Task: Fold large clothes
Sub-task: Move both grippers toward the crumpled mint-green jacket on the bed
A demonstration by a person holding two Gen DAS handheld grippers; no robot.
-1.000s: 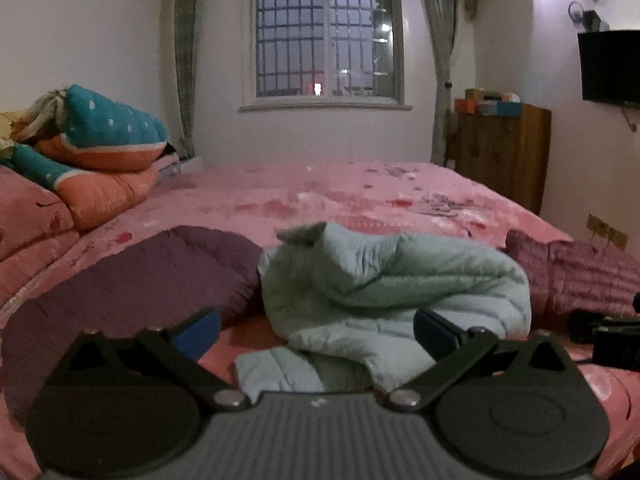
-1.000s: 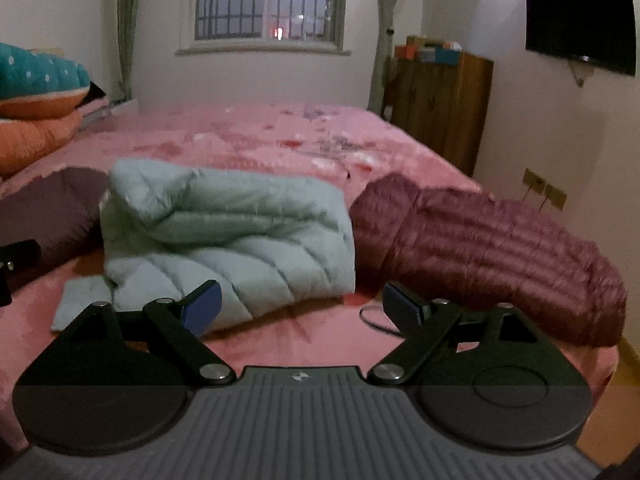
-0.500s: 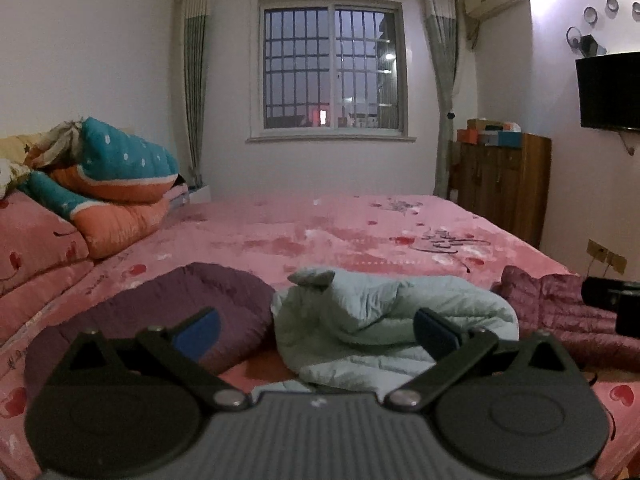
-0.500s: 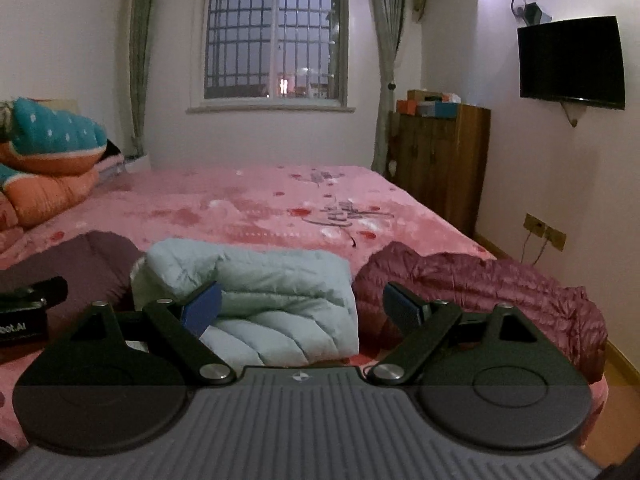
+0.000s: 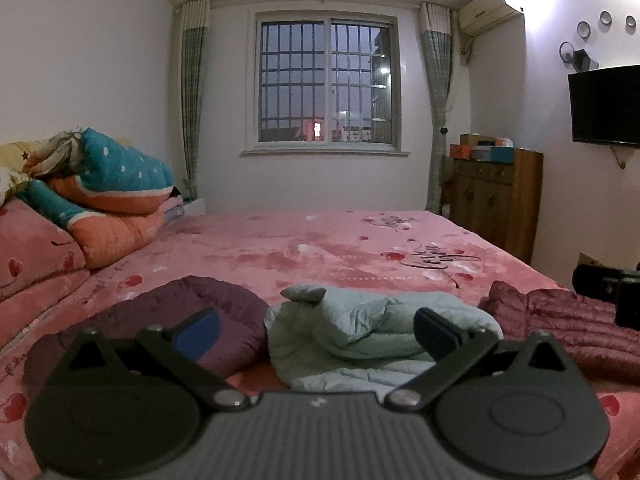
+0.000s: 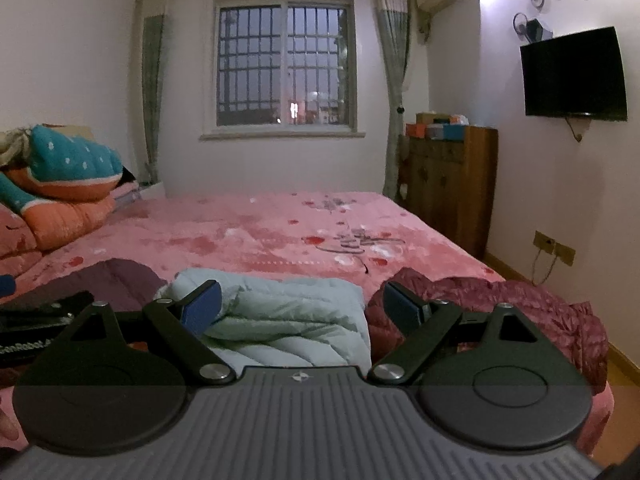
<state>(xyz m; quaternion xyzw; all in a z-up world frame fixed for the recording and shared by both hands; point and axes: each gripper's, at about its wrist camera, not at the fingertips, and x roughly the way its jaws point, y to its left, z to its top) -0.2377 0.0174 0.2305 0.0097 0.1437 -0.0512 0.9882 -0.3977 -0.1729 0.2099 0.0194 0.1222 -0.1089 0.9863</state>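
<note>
A pale green puffer jacket [image 5: 360,332] [image 6: 288,320] lies bundled and folded near the front edge of the pink bed [image 5: 320,252] [image 6: 260,236]. A dark purple jacket [image 5: 168,320] [image 6: 116,280] lies folded to its left, and a maroon quilted jacket [image 5: 568,328] [image 6: 512,304] lies rumpled to its right. My left gripper [image 5: 316,330] is open, held back from the green jacket with nothing in it. My right gripper [image 6: 300,304] is open too, empty, hovering in front of the green and maroon jackets.
Stacked quilts and pillows [image 5: 104,196] [image 6: 60,184] fill the bed's left side. A wooden cabinet [image 5: 496,196] [image 6: 452,184] stands by the right wall under a wall-mounted TV [image 6: 574,74]. A barred window [image 5: 326,84] is straight ahead. Floor [image 6: 616,412] shows right of the bed.
Both grippers have drawn back and tilted up from the jackets, so the clothes sit lower and smaller in view and more of the room shows. Both stay open.
</note>
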